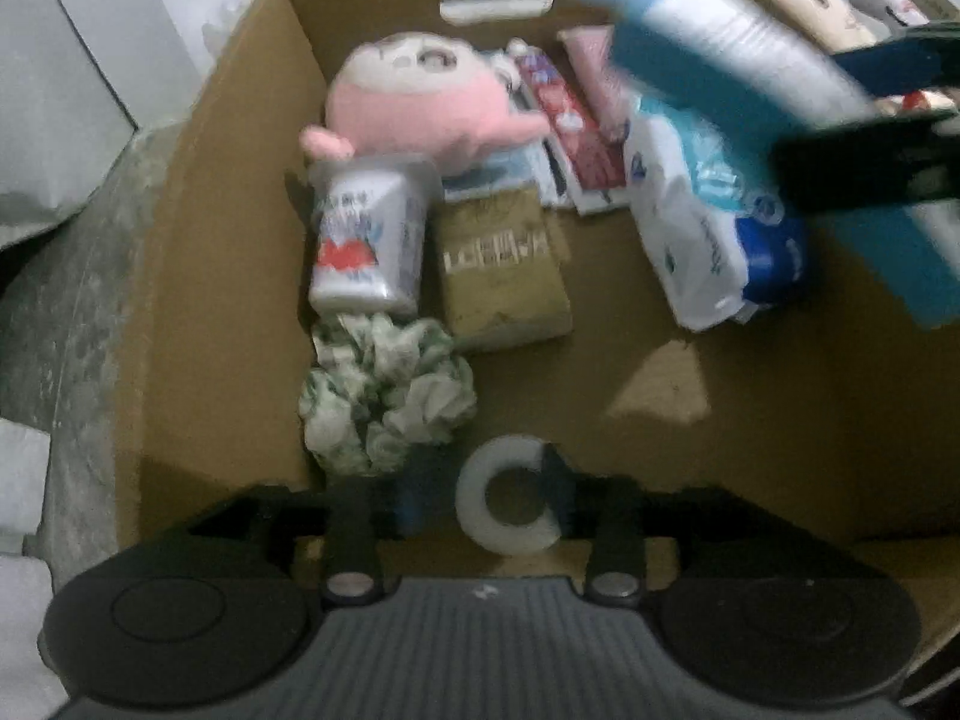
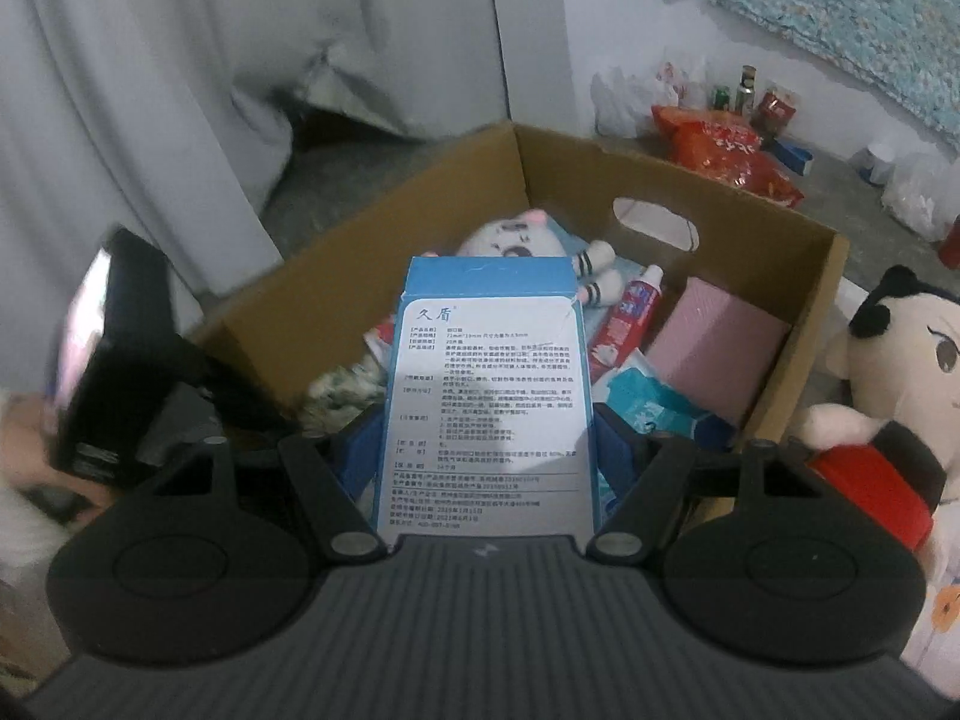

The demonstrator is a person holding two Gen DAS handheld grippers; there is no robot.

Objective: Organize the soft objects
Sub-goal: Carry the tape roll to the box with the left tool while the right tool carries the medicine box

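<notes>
An open cardboard box (image 1: 228, 228) holds a pink plush (image 1: 420, 102), a green-white ruffled puff (image 1: 384, 396), a white pack with red and blue print (image 1: 366, 234), a tan carton (image 1: 504, 264) and a white-blue tissue pack (image 1: 702, 228). My left gripper (image 1: 483, 489) hangs over the near end of the box. A white ring (image 1: 510, 534) shows between its fingers, and the left pad stands clear of it. My right gripper (image 2: 486, 438) is shut on a blue box with a white printed label (image 2: 486, 396). That blue box (image 1: 720, 60) appears blurred above the tissue pack.
The box (image 2: 720, 192) also holds a white plush (image 2: 522, 240), a toothpaste tube (image 2: 630, 318) and a pink block (image 2: 714, 348). A big plush doll (image 2: 900, 360) lies outside on the right. Red snack bags (image 2: 720, 156) and bottles sit behind. Grey curtains hang at the left.
</notes>
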